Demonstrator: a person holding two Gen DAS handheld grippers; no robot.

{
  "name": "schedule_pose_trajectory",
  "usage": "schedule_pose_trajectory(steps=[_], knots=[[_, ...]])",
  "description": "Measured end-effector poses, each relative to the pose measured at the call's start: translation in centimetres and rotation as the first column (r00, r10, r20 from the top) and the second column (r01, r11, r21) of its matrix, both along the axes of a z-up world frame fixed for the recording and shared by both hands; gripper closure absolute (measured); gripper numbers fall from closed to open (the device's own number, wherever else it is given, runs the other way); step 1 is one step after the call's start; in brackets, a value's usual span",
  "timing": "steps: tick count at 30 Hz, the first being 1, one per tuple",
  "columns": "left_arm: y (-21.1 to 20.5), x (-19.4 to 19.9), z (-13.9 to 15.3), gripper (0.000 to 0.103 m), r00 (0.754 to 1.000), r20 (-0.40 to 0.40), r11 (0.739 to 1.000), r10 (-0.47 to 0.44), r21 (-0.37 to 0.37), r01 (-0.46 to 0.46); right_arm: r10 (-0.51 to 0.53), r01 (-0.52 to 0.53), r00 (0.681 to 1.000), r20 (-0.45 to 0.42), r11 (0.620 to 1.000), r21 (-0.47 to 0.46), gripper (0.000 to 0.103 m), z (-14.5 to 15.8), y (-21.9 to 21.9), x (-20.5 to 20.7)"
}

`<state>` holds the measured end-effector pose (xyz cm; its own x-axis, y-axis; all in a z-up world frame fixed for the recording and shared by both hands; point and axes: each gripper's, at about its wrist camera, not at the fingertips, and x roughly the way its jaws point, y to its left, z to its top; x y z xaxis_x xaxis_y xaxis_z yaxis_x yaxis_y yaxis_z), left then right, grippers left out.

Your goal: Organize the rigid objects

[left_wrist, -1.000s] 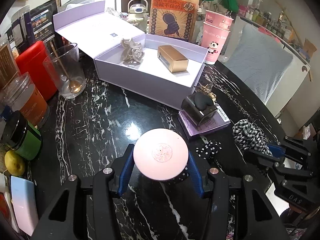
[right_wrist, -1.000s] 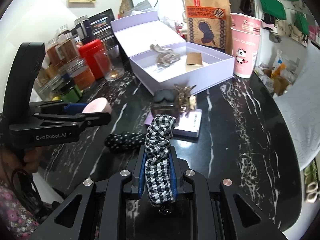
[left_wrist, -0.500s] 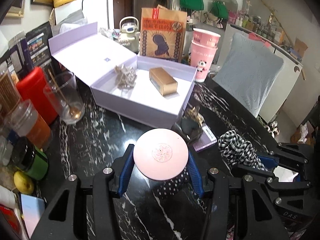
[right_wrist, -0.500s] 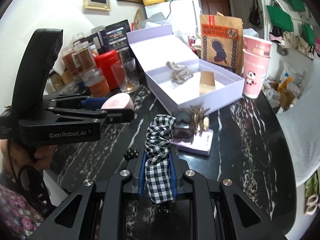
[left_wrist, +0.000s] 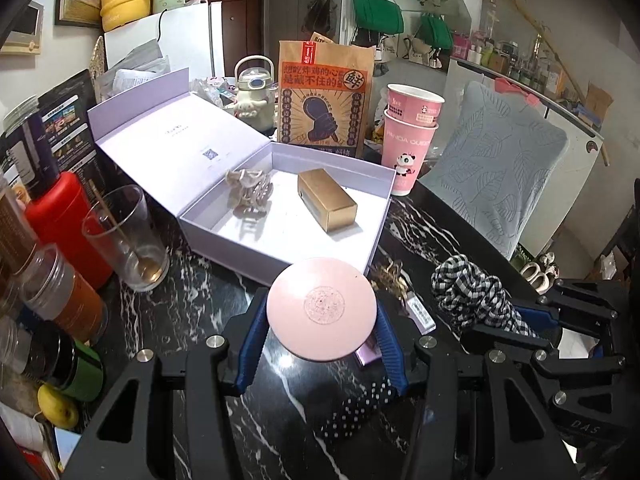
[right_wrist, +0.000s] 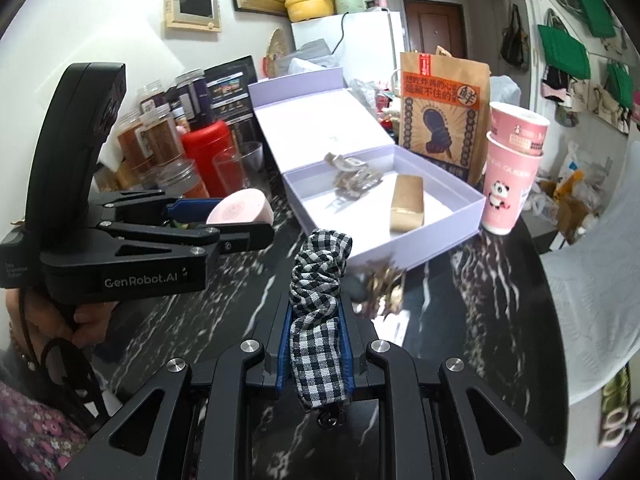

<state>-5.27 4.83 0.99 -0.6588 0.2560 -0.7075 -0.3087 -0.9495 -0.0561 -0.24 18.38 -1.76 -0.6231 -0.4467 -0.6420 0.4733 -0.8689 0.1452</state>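
Left gripper (left_wrist: pixel 322 346): clenched on a pink round case (left_wrist: pixel 322 314), held by its rim, flat face up, clear of the table.
Right gripper (right_wrist: pixel 314 354): clamped on a checked fabric scrunchie (right_wrist: pixel 318 300), bunched lengthwise between the fingers.
Lilac box (left_wrist: pixel 372 240): open, lid folded back, straight ahead of both grippers; the left one is nearer, its case just short of the front wall.
Box contents: beige hair claw (left_wrist: pixel 248 192) at left, gold oblong box (left_wrist: pixel 326 200) at right, long axis slanting toward the near right corner; bare floor in front.
Materials: case smooth, hard, embossed centre; scrunchie soft, crinkled; box matte card.
Table (left_wrist: pixel 192 296): black marble, white veins; a dotted hair tie (left_wrist: pixel 356 408) lies on it.
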Motion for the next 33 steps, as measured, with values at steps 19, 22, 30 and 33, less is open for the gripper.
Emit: schedule_pose_trajectory(steps=[19,22,30,33], knots=[[-0.5,-6.0,0.7,0.053,1.000,0.006,1.000,0.014,0.018,-0.014,-0.019,0.019,0.999,-0.030,1.000,0.003,0.083,1.5,0.0,-6.2],[-0.7,-7.0,0.8,0.053,1.000,0.001,1.000,0.022,0.013,-0.022,-0.020,0.021,0.999,-0.037,1.000,0.004,0.083,1.8,0.0,-7.1],[-1.0,-9.6,1.4,0.053,0.999,-0.021,0.999,0.043,-0.005,-0.044,-0.015,0.016,0.999,-0.039,1.000,0.007,0.083,2.2,-0.1,-10.0],[-1.0,-10.4,1.6,0.053,0.999,-0.030,0.999,0.043,-0.011,-0.043,-0.015,0.016,0.999,-0.038,1.000,0.019,0.083,2.5,-0.3,-11.3]])
